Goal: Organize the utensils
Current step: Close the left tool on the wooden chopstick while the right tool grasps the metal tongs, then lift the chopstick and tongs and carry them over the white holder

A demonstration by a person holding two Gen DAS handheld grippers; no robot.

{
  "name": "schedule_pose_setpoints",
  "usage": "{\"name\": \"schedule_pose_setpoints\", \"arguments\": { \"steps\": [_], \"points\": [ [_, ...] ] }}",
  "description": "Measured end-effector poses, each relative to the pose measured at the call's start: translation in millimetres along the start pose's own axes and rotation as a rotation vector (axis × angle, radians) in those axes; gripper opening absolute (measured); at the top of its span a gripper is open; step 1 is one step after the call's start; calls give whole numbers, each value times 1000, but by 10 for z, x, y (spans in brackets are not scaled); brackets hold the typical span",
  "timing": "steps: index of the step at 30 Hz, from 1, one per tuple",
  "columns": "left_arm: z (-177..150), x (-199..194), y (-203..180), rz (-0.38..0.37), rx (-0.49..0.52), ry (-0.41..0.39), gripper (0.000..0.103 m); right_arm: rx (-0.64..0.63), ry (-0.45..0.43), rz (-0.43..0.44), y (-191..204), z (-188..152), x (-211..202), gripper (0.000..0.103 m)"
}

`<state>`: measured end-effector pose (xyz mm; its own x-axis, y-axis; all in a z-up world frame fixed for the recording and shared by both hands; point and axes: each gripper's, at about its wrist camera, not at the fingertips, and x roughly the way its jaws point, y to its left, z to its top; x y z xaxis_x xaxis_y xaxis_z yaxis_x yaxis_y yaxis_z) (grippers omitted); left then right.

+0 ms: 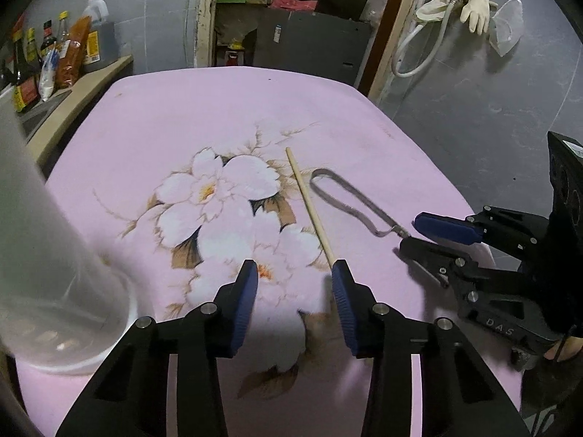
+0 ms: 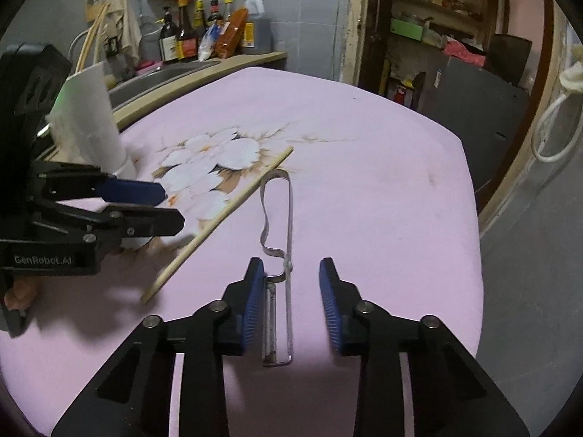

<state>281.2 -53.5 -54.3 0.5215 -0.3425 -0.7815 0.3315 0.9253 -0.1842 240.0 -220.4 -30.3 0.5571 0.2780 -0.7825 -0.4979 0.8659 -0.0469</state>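
**Chopstick and peeler lie on the pink floral worktop, both jaws wide**

Left wrist view: the left gripper (image 1: 295,273) has black angular arms ending in ribbed blue pads, its jaws spread wide and holding nothing. A pale, thin, round wooden chopstick (image 1: 309,207) lies slanted on the worktop (image 1: 164,116), its near end just at the right-hand pad. The worktop is covered in smooth pink cloth printed with white blossoms and brown leaves. Beside the chopstick lies a metal peeler (image 1: 349,200) with a looped strip handle, dull and grey. The right gripper (image 1: 413,233) sits at the peeler's far end, jaws parted. A translucent plastic cup (image 1: 54,291), tall and cylindrical, stands at the left, blurred.

Right wrist view: the right gripper (image 2: 291,266) straddles the peeler (image 2: 280,255), jaws wide; the left-hand pad lies next to the slotted blade frame, though contact cannot be told. The chopstick (image 2: 218,225) runs diagonally to the left. The left gripper (image 2: 173,205) hovers near the white cup (image 2: 91,123)
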Motion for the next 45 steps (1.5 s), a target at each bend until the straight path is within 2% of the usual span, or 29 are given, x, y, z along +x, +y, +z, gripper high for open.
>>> {"name": "schedule_pose_setpoints", "arguments": {
  "steps": [8,13,16,23,32,35,36,41,45],
  "points": [
    [249,253,-22,-40,-4,43,28,18,-8,-43,-140,65,-11,19],
    [399,409,-7,-27,2,63,16,40,3,-38,-255,87,-10,19],
    [447,457,34,-27,-18,74,6,56,20,4,-309,113,21,20],
    [457,418,91,-14,-50,97,4,59,85,68,-323,240,206,27],
    [334,344,7,7,-20,121,4,115,180,106,-431,547,566,27],
    [342,358,-4,8,-33,135,4,117,173,83,-394,557,575,26],
    [338,351,-6,11,-38,137,4,106,169,71,-369,550,563,21],
    [271,281,-5,32,-81,99,3,130,150,65,-331,519,483,19],
    [139,104,-37,55,-81,26,3,164,44,86,-273,431,234,18]
  ]
}}
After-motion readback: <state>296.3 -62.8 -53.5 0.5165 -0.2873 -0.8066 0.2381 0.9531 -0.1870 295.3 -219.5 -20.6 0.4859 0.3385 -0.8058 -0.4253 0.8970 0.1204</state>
